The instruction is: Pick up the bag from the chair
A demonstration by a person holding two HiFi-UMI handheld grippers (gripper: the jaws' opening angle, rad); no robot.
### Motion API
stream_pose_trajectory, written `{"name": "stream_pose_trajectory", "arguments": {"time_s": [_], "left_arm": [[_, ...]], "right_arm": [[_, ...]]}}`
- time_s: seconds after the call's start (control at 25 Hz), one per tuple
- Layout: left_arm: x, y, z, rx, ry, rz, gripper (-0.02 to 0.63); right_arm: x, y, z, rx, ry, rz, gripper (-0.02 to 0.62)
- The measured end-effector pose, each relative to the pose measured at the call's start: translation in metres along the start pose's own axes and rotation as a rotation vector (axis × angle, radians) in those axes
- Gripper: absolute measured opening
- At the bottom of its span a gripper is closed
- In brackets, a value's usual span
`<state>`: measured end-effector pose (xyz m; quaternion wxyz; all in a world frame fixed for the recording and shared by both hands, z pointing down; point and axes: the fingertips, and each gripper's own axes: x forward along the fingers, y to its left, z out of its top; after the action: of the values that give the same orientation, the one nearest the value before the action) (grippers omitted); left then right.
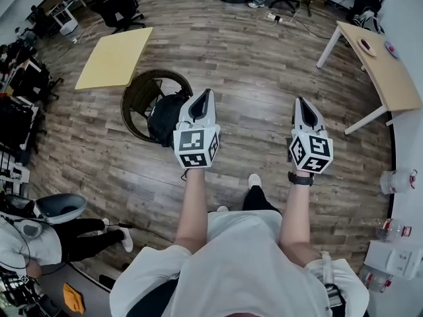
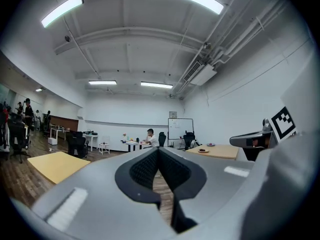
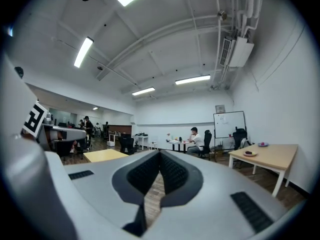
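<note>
A black bag (image 1: 164, 115) lies on the seat of a round wicker chair (image 1: 141, 88), left of centre in the head view. My left gripper (image 1: 207, 93) is held up just right of the bag, its jaws closed tip to tip with nothing between them. My right gripper (image 1: 300, 100) is further right over the bare wood floor, also shut and empty. In the left gripper view the left gripper (image 2: 159, 150) points level across the room, and so does the right gripper (image 3: 160, 153) in its own view. Neither gripper view shows the bag or chair.
A yellow table (image 1: 115, 57) stands just beyond the chair. A light wooden table (image 1: 386, 71) is at the right. A seated person (image 1: 39, 233) is at the lower left. Office chairs (image 1: 119, 5) and desks line the far end. Bottles sit on a white shelf (image 1: 396, 243).
</note>
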<state>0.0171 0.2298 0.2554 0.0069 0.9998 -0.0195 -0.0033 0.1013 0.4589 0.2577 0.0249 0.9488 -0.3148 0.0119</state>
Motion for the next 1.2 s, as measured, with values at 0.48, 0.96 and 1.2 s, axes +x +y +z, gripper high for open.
{"name": "stream_pose_trajectory", "arguments": {"time_s": [0.48, 0.96, 1.2], "left_arm": [[0.127, -0.023, 0.023, 0.067, -0.013, 0.112, 0.011], [0.116, 0.040, 0.003, 0.095, 0.051, 0.400, 0.011], [0.091, 0.113, 0.007, 0.083, 0.045, 0.532, 0.011]], "right_arm": [[0.140, -0.065, 0.028, 0.016, -0.043, 0.205, 0.009], [0.223, 0.043, 0.007, -0.009, 0.029, 0.562, 0.009], [0.251, 0.142, 0.007, -0.024, 0.045, 0.736, 0.009]]}}
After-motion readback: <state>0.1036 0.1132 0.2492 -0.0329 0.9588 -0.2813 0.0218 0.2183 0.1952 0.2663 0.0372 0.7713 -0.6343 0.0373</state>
